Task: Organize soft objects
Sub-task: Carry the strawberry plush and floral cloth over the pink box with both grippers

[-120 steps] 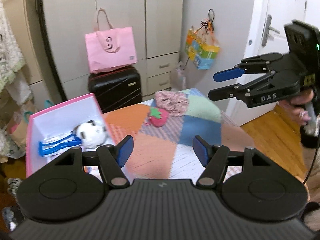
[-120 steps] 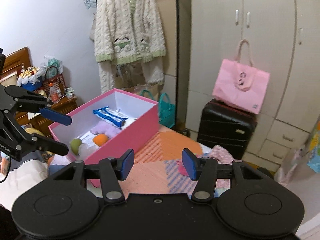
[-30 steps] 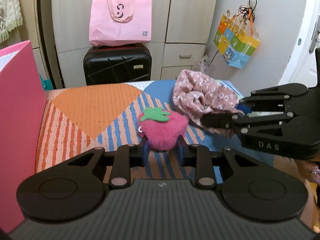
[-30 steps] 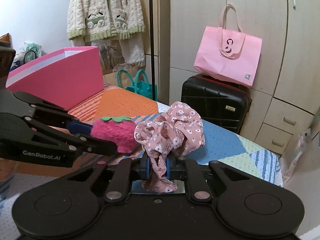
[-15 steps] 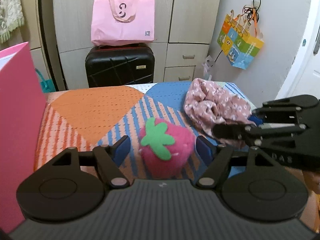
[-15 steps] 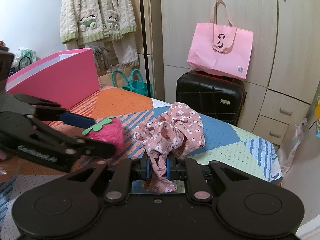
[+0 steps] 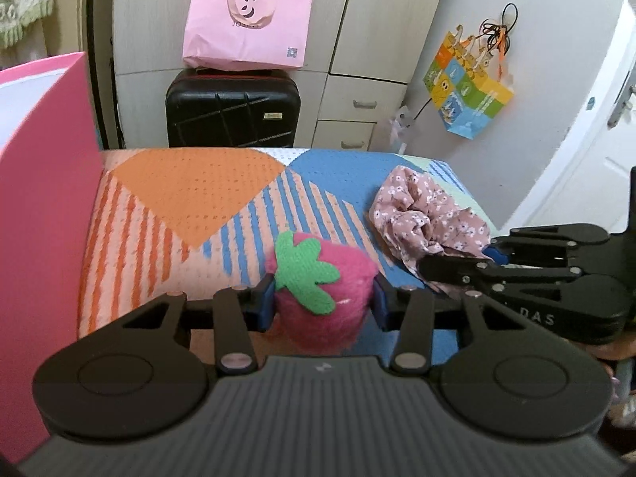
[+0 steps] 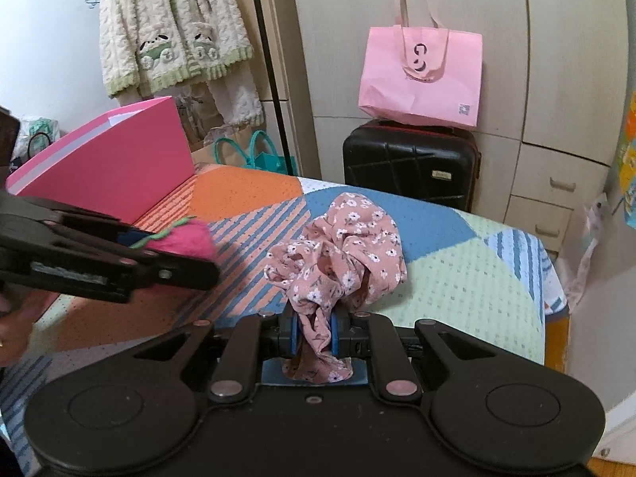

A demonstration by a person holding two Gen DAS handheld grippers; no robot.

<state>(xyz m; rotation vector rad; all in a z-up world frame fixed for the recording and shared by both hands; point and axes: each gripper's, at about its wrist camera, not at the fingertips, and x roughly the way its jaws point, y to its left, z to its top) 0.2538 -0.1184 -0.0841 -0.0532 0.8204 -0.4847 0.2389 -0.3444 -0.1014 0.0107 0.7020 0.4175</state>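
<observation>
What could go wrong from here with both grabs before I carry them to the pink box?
1. The left tool has just closed on the round, fuzzy strawberry plush; it might squeeze out.
2. The right tool pinches only one fold of the floral scrunchie, which could slip free.
3. The two tools sit close together and could collide when lifting toward the pink box.

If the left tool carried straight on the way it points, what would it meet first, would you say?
Probably the patchwork cover just beyond the strawberry plush that the left tool grips; depth is uncertain.
</observation>
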